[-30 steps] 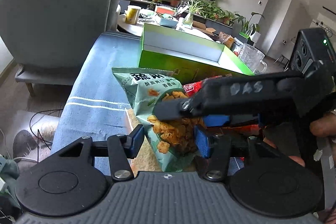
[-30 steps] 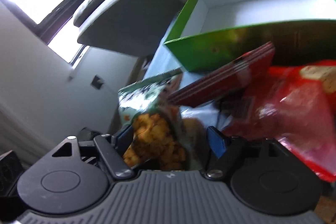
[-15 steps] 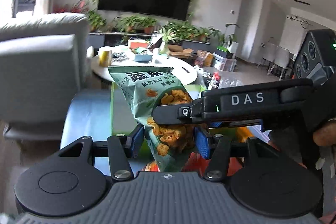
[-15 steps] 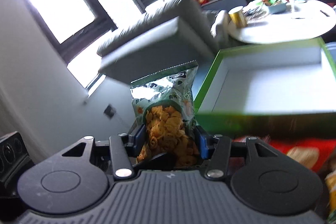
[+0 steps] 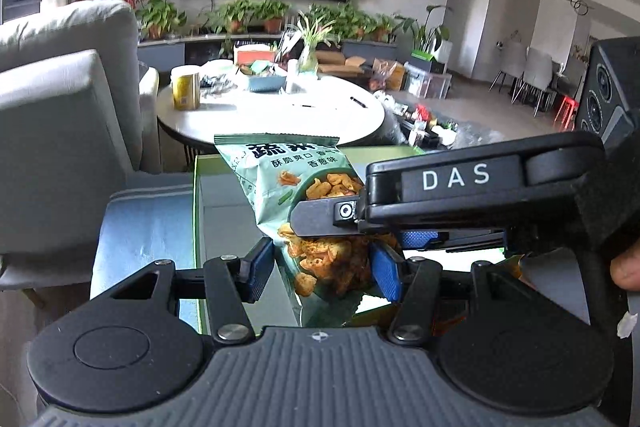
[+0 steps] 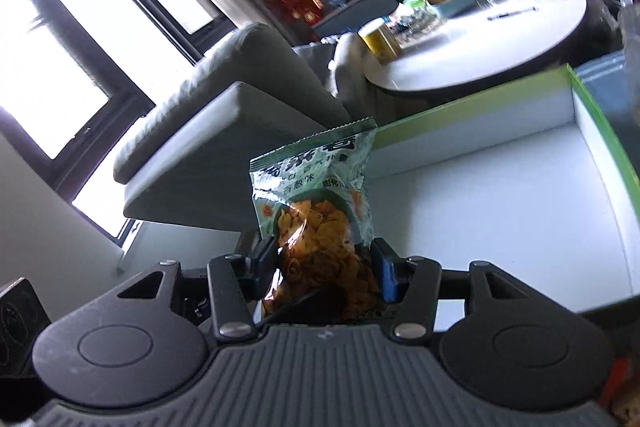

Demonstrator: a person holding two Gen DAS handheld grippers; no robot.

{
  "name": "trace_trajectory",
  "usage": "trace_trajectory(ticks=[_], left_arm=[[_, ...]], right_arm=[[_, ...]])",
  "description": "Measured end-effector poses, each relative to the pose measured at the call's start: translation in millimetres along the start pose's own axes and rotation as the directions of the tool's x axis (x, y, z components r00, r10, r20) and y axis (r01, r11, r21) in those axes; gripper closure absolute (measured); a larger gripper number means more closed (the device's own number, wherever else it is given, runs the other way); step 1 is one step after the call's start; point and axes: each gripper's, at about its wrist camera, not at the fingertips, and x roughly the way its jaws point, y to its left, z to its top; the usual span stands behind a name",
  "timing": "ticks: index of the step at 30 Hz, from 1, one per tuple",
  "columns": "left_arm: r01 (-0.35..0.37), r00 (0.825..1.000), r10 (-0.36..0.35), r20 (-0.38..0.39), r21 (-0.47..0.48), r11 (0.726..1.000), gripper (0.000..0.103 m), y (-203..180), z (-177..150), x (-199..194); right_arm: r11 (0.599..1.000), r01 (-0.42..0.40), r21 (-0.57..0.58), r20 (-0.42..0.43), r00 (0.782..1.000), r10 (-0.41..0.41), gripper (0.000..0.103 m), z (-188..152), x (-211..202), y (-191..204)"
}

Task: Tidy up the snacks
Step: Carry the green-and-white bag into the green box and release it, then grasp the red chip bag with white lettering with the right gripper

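A pale green snack bag (image 5: 288,171) with orange crisps showing hangs upright over the open green box (image 5: 195,227). My left gripper (image 5: 322,269) is shut on the bag's lower part, a blue pad at each side. My right gripper comes in from the right, and its black finger (image 5: 320,215) lies across the front of the bag. In the right wrist view the same bag (image 6: 320,163) stands between the pads of my right gripper (image 6: 324,265), which is shut on it. Behind it lies the box's white floor (image 6: 500,219), with nothing on it.
The box sits on a blue cloth (image 5: 140,227). A grey armchair (image 5: 60,147) stands to the left. Behind is a round white table (image 5: 280,107) with a yellow can (image 5: 186,91) and clutter. A person's thumb (image 5: 626,271) shows at the right edge.
The bag has risen from the blue cloth and moved forward over the green box. My right gripper's pads closed onto it. The red packets have dropped out of view.
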Motion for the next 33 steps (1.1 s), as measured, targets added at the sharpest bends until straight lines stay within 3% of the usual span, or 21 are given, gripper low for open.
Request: trace_trajectory(ticks=[5, 10, 21, 26, 33], left_arm=[[-0.009, 1.000, 0.009, -0.028, -0.016, 1.000, 0.052, 12.1, 0.1, 15.5], [-0.098, 0.994, 0.098, -0.050, -0.004, 0.995, 0.053, 21.0, -9.3, 16.8], [-0.082, 0.997, 0.081, -0.018, -0.062, 0.995, 0.044, 6.3, -29.6, -29.2], [-0.049, 0.995, 0.043, -0.088, -0.070, 0.996, 0.044, -9.8, -49.4, -40.4], [-0.021, 0.991, -0.005, -0.130, -0.194, 0.981, 0.044, -12.0, -67.8, -51.4]], right_arm=[[1.000, 0.018, 0.020, -0.035, 0.999, -0.017, 0.045, -0.7, 12.3, -4.9], [1.000, 0.018, 0.026, -0.073, 0.997, -0.016, 0.044, -3.1, 22.2, -9.0], [0.999, 0.035, -0.013, -0.085, 0.996, -0.036, 0.044, -11.3, -17.7, -7.0], [1.000, 0.010, -0.018, -0.113, 0.994, -0.012, 0.045, -32.5, -43.9, -6.3], [0.996, 0.085, 0.011, -0.199, 0.977, -0.081, 0.049, -55.6, -42.2, -4.0]])
